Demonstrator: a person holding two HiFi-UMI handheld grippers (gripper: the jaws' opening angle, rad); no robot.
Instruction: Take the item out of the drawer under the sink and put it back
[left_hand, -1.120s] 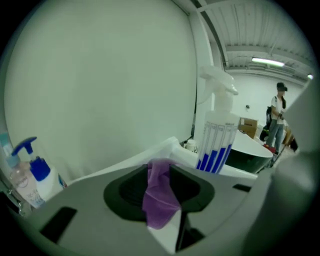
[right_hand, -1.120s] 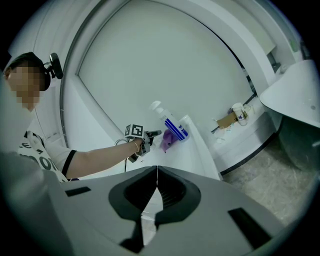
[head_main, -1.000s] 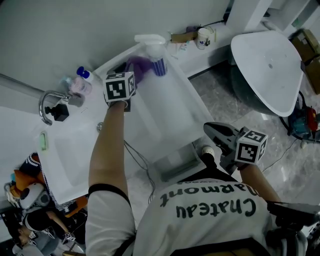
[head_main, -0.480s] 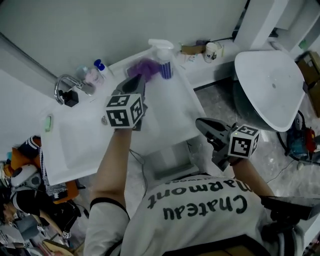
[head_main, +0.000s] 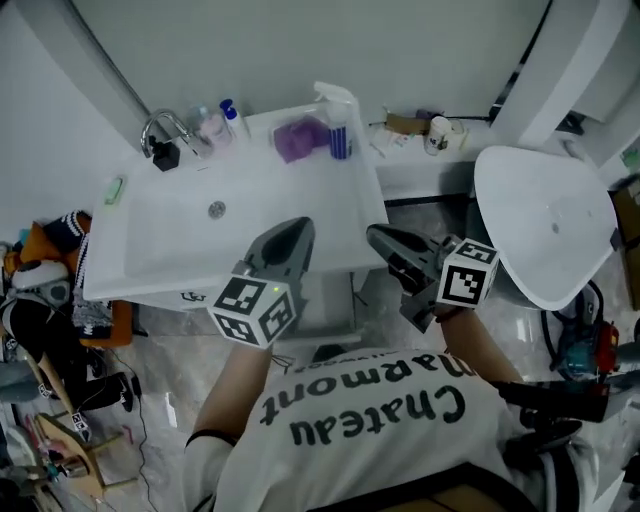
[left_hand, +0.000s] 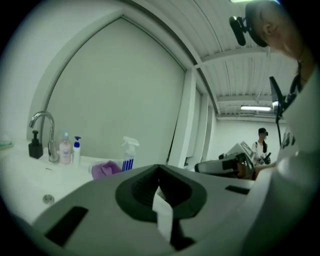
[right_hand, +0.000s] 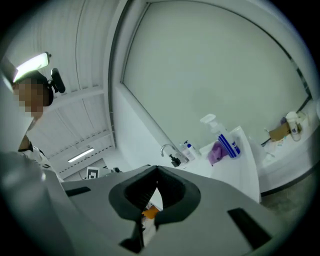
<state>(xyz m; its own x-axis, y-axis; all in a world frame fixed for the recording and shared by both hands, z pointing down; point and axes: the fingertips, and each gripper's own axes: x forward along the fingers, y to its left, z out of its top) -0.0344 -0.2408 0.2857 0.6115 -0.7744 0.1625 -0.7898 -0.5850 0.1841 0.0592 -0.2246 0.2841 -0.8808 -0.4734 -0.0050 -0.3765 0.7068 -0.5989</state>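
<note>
Sink ledge (head_main: 258, 128) — purple cloth (head_main: 298, 138), spray bottle (head_main: 338, 125)

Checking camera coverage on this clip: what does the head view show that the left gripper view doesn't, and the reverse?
Only the head view: the mug on the counter, and the whole left gripper with its marker cube.
Only the left gripper view: the ceiling light and a person standing far off.
Both: the faucet, spray bottle, purple cloth and right gripper.
</note>
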